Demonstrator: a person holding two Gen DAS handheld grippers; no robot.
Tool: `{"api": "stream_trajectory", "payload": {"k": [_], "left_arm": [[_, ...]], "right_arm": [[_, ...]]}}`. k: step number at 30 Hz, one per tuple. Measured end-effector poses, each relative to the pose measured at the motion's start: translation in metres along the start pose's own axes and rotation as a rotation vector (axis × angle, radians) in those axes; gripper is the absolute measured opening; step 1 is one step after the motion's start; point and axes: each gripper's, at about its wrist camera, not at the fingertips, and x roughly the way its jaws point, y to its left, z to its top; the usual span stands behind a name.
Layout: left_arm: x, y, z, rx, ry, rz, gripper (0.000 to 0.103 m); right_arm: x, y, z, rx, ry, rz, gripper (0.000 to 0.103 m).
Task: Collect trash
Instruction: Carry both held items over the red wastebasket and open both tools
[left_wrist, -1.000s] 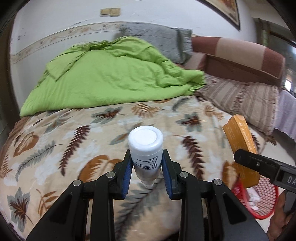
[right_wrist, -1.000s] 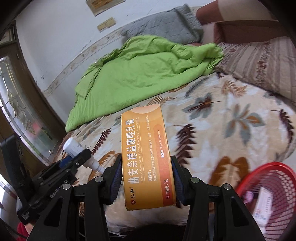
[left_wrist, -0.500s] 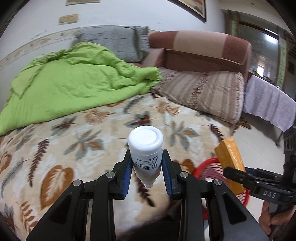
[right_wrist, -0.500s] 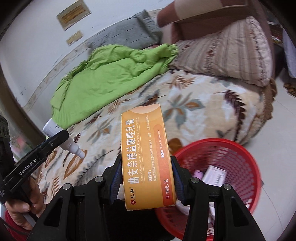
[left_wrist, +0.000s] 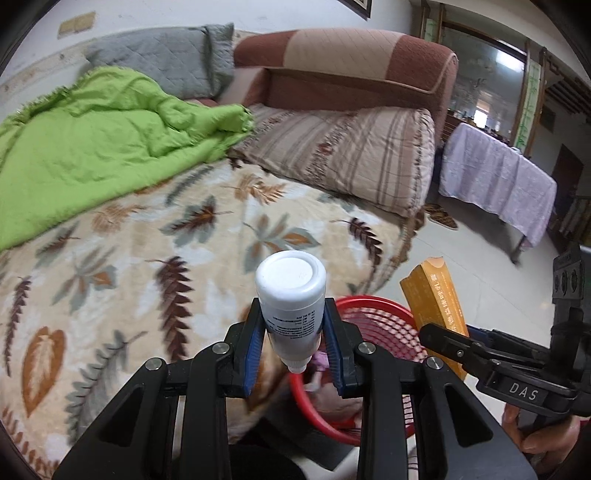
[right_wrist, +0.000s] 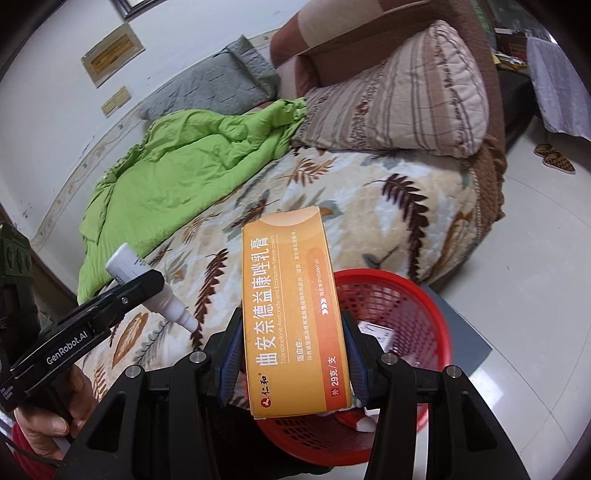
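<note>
Now, both hands loaded, drop not yet made.
Left claw: clamped on a white bottle, blue pads pressed to its sides, nozzle toward the handle, flat base pointing away.
Right claw: clamped on an orange box, held by its long sides, printed face up.
Bin: red mesh basket on the floor, just beside the foot of the bed.
Bottle position: in the left view it hangs over the near edge of the bin; from the right view the bottle looks to be still above the bedspread, so whether it is fully over the opening I cannot tell.
Box position: over the bin's near rim in the right view; in the left view the box sits at the bin's right side.
Bin contents: some paper or cartons already inside, a white piece and a pinkish scrap visible; exact items too small to name.
Done, by my reading: two pieces of trash picked up and carried to the bin.
Left to do: centre each over the opening, release, let them fall.
Bed: only a green quilt and pillows in sight; no further litter visible from here.
Risk: the box is long and could catch the rim if released off-centre.
</note>
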Motion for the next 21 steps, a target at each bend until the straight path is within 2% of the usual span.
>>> {"api": "stream_trajectory", "payload": {"k": [4, 8, 18, 20, 21], "left_arm": [[0.017, -0.016, -0.002, 0.005, 0.048, -0.084, 0.029], [0.033, -0.027, -0.007, 0.019, 0.093, -0.134, 0.029], [0.057, -0.042, -0.012, 0.035, 0.150, -0.183, 0.029], [0.057, -0.042, -0.012, 0.032, 0.138, -0.179, 0.034], [0.057, -0.042, -0.012, 0.031, 0.136, -0.182, 0.040]], "right_arm": [[-0.003, -0.014, -0.001, 0.030, 0.001, -0.019, 0.053], [-0.001, -0.027, -0.004, 0.069, 0.010, -0.029, 0.053], [0.011, -0.038, -0.006, 0.103, 0.037, -0.056, 0.055], [0.014, -0.041, -0.006, 0.113, 0.048, -0.074, 0.058], [0.015, -0.042, -0.007, 0.122, 0.054, -0.078, 0.061]]}}
